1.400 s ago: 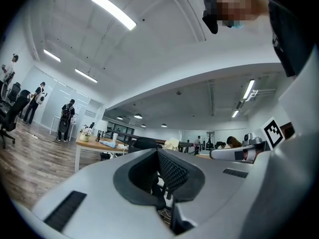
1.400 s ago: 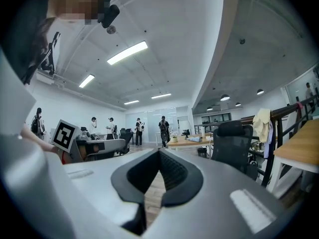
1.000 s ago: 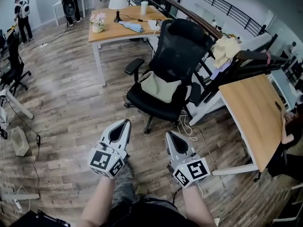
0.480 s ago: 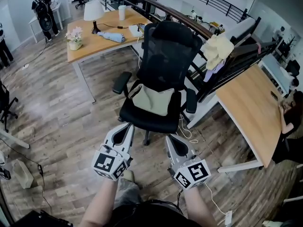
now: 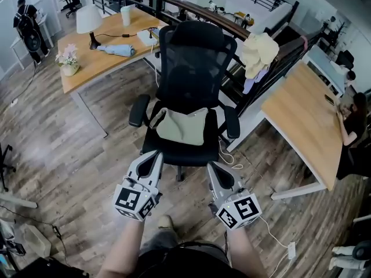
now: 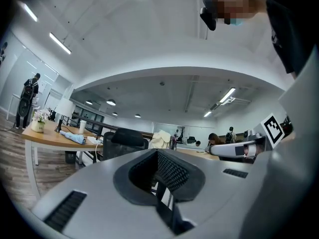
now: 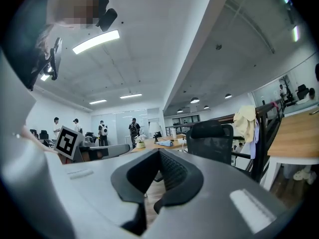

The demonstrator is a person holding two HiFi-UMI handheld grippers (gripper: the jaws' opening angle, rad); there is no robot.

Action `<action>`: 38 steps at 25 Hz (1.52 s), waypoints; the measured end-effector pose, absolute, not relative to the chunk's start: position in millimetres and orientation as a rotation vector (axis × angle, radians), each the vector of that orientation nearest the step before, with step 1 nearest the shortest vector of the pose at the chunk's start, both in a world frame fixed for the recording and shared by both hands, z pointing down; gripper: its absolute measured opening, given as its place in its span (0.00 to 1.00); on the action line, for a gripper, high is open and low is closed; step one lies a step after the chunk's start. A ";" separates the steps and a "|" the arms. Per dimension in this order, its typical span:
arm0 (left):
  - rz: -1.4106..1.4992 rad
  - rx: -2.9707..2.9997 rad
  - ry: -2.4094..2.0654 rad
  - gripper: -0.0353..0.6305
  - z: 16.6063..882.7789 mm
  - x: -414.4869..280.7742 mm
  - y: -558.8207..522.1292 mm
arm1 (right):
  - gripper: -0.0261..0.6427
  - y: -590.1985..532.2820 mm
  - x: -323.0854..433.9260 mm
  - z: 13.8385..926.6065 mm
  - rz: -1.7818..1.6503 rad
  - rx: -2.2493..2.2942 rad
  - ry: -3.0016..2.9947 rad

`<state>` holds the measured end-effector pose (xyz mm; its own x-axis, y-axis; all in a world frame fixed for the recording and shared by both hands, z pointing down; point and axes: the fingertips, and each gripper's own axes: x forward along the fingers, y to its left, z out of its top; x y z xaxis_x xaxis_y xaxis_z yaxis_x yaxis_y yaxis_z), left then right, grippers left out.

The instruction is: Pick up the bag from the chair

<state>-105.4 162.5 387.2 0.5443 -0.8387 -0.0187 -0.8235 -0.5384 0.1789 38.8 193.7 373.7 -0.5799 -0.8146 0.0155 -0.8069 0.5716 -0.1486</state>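
Lamp (image 5: 88,19), flowers (image 5: 68,59) on wooden desk (image 5: 99,63)

no legible text, only coded square markers (image 5: 130,200) on left tool (image 5: 154,154), right tool (image 5: 211,167)

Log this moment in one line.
bag: on chair seat, untouched | left gripper: shut, empty | right gripper: shut, empty

I hold both grippers out level ahead of me, side by side and a little apart. My left gripper (image 5: 155,154) has its jaws pressed together with nothing between them. My right gripper (image 5: 213,167) is likewise closed and empty. My left forearm (image 5: 123,245) and right forearm (image 5: 240,251) reach forward, bare.
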 end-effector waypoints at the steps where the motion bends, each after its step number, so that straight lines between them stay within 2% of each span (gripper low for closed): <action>1: -0.149 2.634 -1.407 0.05 388.8 -106.7 158.4 | 0.05 190.0 38.0 374.3 -0.216 -1.433 2.724; 13: -0.152 2.618 -1.344 0.05 409.3 -125.9 108.9 | 0.05 152.7 31.4 388.5 -0.261 -1.531 2.698; 25: -0.099 2.570 -1.391 0.05 431.8 -127.2 35.3 | 0.05 58.1 6.2 413.4 -0.293 -1.385 2.791; 38: -0.025 2.480 -1.384 0.05 469.7 -76.3 -55.9 | 0.05 -36.7 35.1 458.0 -0.476 -1.267 2.871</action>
<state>-76.3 -55.9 469.7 0.5358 -0.8344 0.1295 -0.8291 -0.4908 0.2678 35.1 -36.7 458.0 -0.6807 -0.7173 0.1489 -0.7270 0.6363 -0.2582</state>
